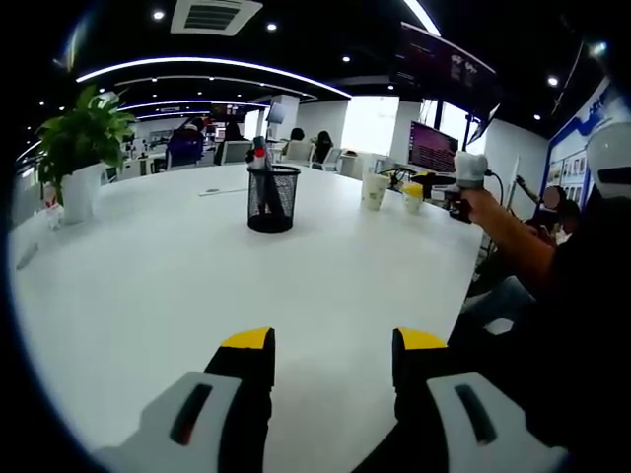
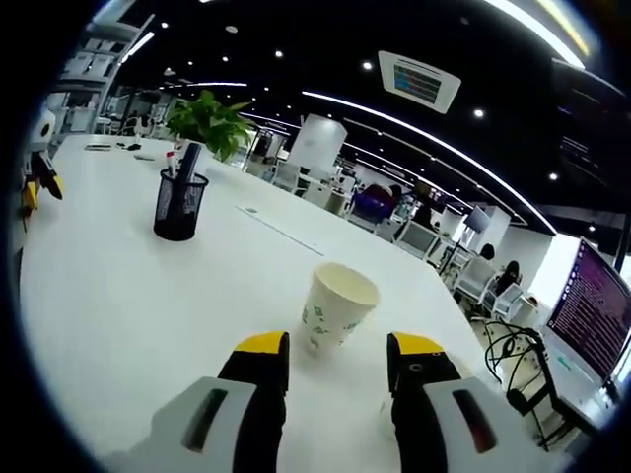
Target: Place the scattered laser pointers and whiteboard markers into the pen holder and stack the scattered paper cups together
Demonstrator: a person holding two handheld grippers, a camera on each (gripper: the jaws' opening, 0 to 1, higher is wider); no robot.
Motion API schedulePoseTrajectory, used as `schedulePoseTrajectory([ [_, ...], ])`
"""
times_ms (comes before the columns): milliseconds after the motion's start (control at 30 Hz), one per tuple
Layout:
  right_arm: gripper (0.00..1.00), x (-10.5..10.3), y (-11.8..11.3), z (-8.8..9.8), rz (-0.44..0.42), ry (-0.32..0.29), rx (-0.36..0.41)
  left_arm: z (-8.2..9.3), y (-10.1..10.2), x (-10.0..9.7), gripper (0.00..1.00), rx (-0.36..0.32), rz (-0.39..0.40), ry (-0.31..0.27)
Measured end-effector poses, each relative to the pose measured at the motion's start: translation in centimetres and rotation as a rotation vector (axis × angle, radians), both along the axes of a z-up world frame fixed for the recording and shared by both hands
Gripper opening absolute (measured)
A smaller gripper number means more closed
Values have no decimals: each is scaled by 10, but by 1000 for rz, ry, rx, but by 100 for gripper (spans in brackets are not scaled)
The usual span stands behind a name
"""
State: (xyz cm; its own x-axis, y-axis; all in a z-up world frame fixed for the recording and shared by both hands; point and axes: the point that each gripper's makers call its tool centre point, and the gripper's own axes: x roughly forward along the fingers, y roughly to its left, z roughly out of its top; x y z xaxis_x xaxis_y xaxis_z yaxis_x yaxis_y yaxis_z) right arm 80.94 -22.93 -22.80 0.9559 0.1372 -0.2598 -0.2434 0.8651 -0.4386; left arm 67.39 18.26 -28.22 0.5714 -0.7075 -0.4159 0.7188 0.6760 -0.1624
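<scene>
My left gripper [image 1: 333, 345] hangs open over the bare white table [image 1: 148, 296], with nothing between its yellow-tipped jaws. Ahead stands the black mesh pen holder [image 1: 272, 198] with markers [image 1: 258, 154] upright in it. Two paper cups [image 1: 375, 189] [image 1: 412, 197] stand further right, beside the right gripper [image 1: 449, 194] held in a person's hand. In the right gripper view, my right gripper [image 2: 337, 350] is open, and a white paper cup [image 2: 335, 307] stands upright just beyond its jaw tips. The pen holder [image 2: 179, 205] is at the far left there, and the left gripper [image 2: 39, 189] shows at the edge.
A potted plant [image 1: 81, 148] stands at the table's left end. Cables and monitors [image 2: 592, 315] sit past the table's right side. Chairs and people are in the office behind. A person's arm [image 1: 513, 241] reaches along the right table edge.
</scene>
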Motion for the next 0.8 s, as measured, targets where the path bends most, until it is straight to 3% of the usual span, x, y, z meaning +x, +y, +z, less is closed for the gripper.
schedulePoseTrajectory([
  [800, 41, -17, -32, -3, -83, 20, -118, -4, -3, 0, 49, -1, -12, 8],
])
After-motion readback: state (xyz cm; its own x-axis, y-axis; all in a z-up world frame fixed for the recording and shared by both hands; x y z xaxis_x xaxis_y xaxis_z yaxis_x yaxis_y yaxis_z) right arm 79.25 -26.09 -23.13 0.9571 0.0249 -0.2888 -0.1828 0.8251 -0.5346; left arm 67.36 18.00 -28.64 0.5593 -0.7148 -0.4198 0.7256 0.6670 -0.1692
